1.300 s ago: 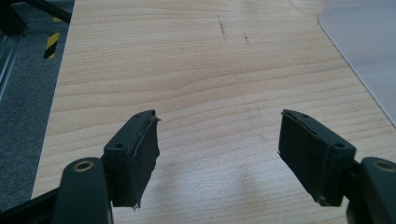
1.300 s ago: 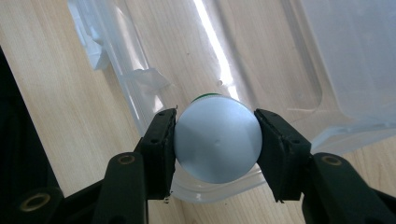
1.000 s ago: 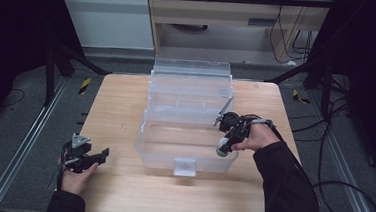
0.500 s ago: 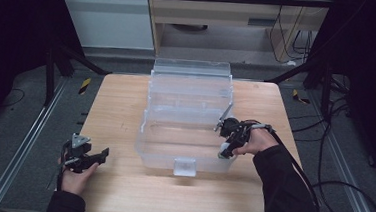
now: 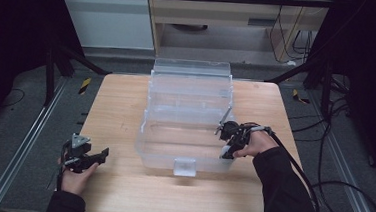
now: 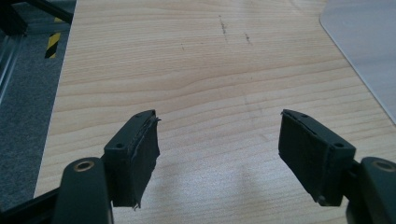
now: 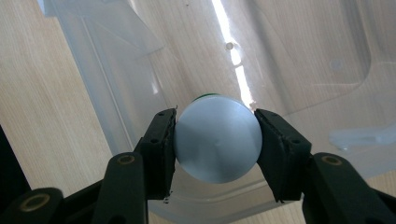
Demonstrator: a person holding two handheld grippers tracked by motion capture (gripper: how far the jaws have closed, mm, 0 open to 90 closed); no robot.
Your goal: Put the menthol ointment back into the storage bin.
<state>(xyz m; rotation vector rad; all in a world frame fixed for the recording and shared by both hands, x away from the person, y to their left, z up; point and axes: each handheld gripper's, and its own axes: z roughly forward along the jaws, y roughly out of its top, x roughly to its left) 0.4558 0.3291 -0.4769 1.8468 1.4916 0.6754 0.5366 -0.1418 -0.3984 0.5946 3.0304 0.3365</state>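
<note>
A clear plastic box (image 5: 187,121) with its lid raised at the back stands in the middle of the wooden table (image 5: 121,106). My right gripper (image 5: 229,150) hangs over the box's front right corner, pointing down, shut on a round can (image 7: 217,138) whose silver end faces the camera and whose green rim peeks out behind. The can (image 5: 227,152) sits just inside the box wall (image 7: 116,93). My left gripper (image 5: 94,158) rests near the table's front left edge, open, nothing between its pads (image 6: 140,158).
A white latch tab (image 5: 185,166) sticks out at the box's front wall. Black frame legs and cables run along the floor on both sides of the table. A corner of the box (image 6: 369,51) shows at the upper right of the left gripper view.
My right gripper has moved down and toward the front right corner of the box with the can, tipping to point downward. The left gripper has stayed put.
</note>
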